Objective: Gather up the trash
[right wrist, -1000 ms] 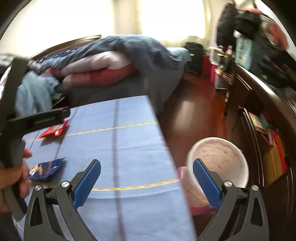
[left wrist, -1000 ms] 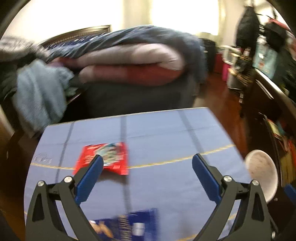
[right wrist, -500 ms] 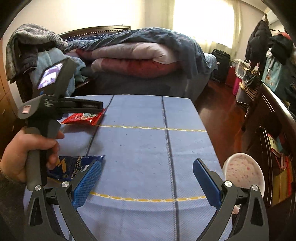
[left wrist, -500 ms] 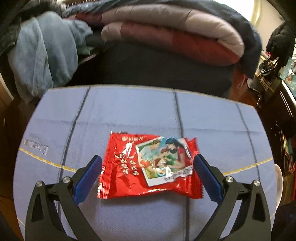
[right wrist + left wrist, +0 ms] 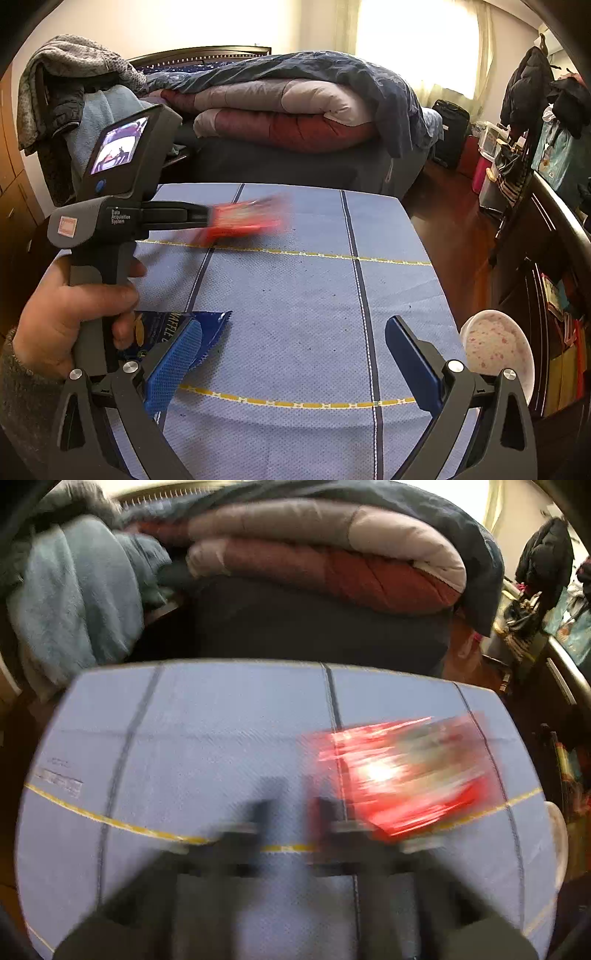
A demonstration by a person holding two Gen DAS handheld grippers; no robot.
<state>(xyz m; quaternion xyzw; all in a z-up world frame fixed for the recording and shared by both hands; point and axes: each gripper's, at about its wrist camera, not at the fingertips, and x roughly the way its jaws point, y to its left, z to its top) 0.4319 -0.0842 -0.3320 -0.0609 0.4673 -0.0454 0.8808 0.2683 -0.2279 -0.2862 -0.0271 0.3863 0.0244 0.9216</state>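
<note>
A red snack wrapper (image 5: 402,775) is blurred by motion and sticks out to the right of my left gripper (image 5: 291,812), whose fingers are close together on the wrapper's left edge. In the right wrist view the wrapper (image 5: 245,219) hangs from the left gripper (image 5: 207,219) just above the blue tablecloth (image 5: 314,288). A dark blue waffle wrapper (image 5: 210,328) lies flat on the cloth behind my right gripper's left finger. My right gripper (image 5: 291,354) is open and empty above the table's near part.
A white bin with pink speckles (image 5: 496,350) stands on the floor to the right of the table. A bed with piled quilts (image 5: 288,110) lies beyond the far edge. A dark cabinet (image 5: 554,236) runs along the right.
My left gripper has shut on the red wrapper's left edge and lifted it off the cloth; the wrapper swings right. My right gripper stays open and has shifted a little towards the blue wrapper.
</note>
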